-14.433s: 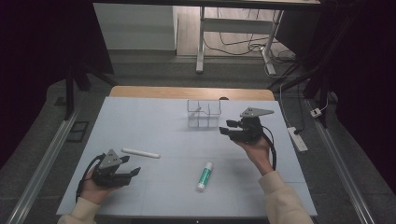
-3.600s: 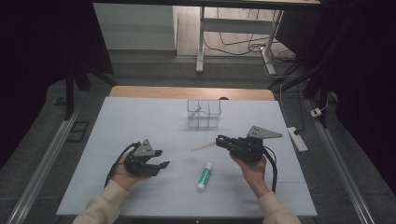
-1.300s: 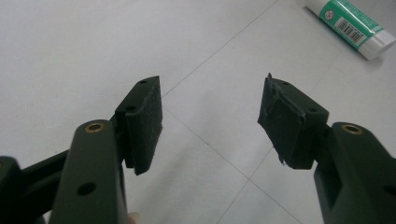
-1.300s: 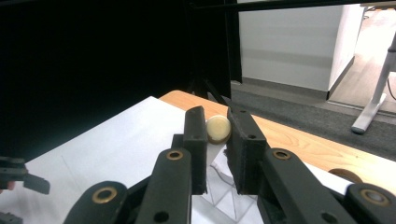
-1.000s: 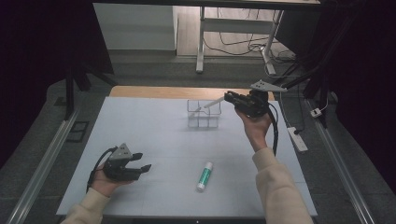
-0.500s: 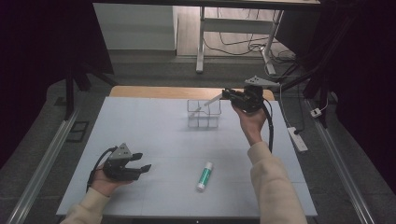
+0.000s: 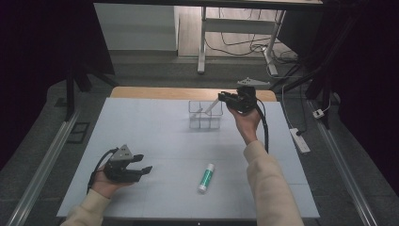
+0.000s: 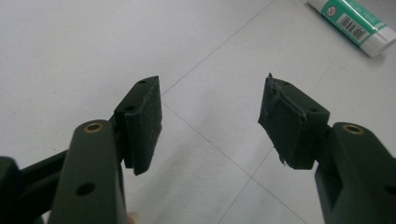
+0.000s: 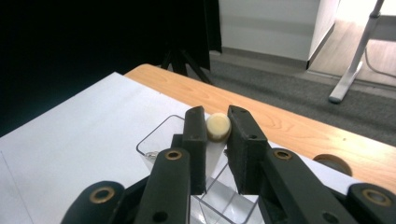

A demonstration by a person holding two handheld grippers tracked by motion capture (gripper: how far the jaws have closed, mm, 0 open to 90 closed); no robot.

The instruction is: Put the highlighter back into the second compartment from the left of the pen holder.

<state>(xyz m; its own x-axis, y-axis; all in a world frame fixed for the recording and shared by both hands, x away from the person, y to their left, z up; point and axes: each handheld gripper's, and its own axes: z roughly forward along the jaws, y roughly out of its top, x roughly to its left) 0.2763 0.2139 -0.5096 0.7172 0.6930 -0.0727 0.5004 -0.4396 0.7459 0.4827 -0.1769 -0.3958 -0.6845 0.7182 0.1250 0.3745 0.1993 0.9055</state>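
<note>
At the back of the table my right gripper (image 7: pixel 222 99) hovers over a clear divided container (image 7: pixel 204 123). It is shut on a white stick (image 7: pixel 209 107) that slopes down from the jaws into the container. In the right gripper view the stick's cream end (image 9: pixel 218 126) sits between the pads of the right gripper (image 9: pixel 216 111), above the container's rim (image 9: pixel 156 135). These jaws have just been opening a little, with the stick still between them. My left gripper (image 7: pixel 145 170) rests open near the front left, its jaws (image 8: pixel 210 116) holding nothing.
A green and white tube (image 7: pixel 205 177) lies on the white mat (image 7: pixel 155 136) at the front centre; it also shows as the tube (image 8: pixel 355 23) beyond the left jaws. A wooden table edge (image 9: pixel 280 121) runs behind the container. A power strip (image 7: pixel 299 140) lies on the floor to the right.
My right hand has carried the stick left and down, from beside the container to over it. The stick's low end now reaches into the container. The left hand has kept still.
</note>
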